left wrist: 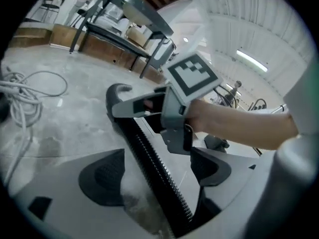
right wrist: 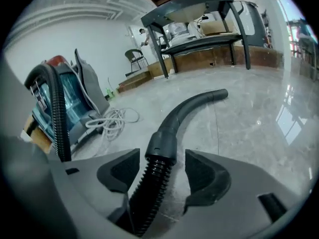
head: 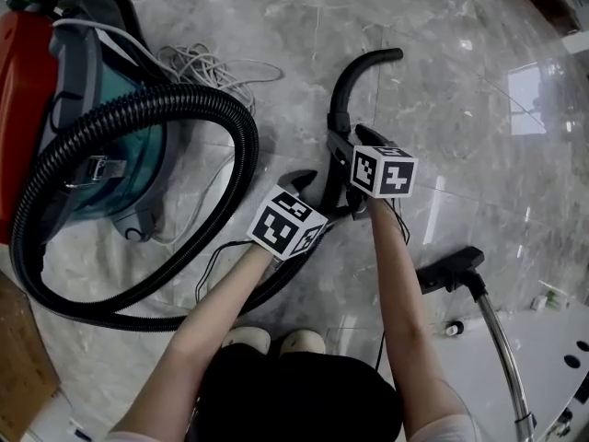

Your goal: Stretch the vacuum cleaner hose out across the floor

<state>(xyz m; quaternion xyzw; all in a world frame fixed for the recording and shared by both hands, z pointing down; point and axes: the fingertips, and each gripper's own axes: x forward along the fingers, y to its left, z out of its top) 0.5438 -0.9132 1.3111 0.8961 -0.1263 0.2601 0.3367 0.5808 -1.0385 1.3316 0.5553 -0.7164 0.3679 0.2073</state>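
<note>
Two grippers straddle the ribbed hose (head: 244,155), jaws wide apart and pads clear of it: left gripper (left wrist: 154,176) mid-length, right gripper (right wrist: 162,171) just behind the curved wand (right wrist: 194,103); left of both, the hose loops round the vacuum cleaner (head: 120,168)

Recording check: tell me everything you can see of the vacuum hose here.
The hose is black, ribbed, flexible-looking plastic. It arches over the vacuum cleaner and sweeps in one wide loop on the floor. Its end is a smooth cuff and a curved rigid tube. It passes between the parted jaws of the left gripper and, just behind the cuff, the right gripper. Neither looks clamped on it. It lies looped, not yet stretched out.
</note>
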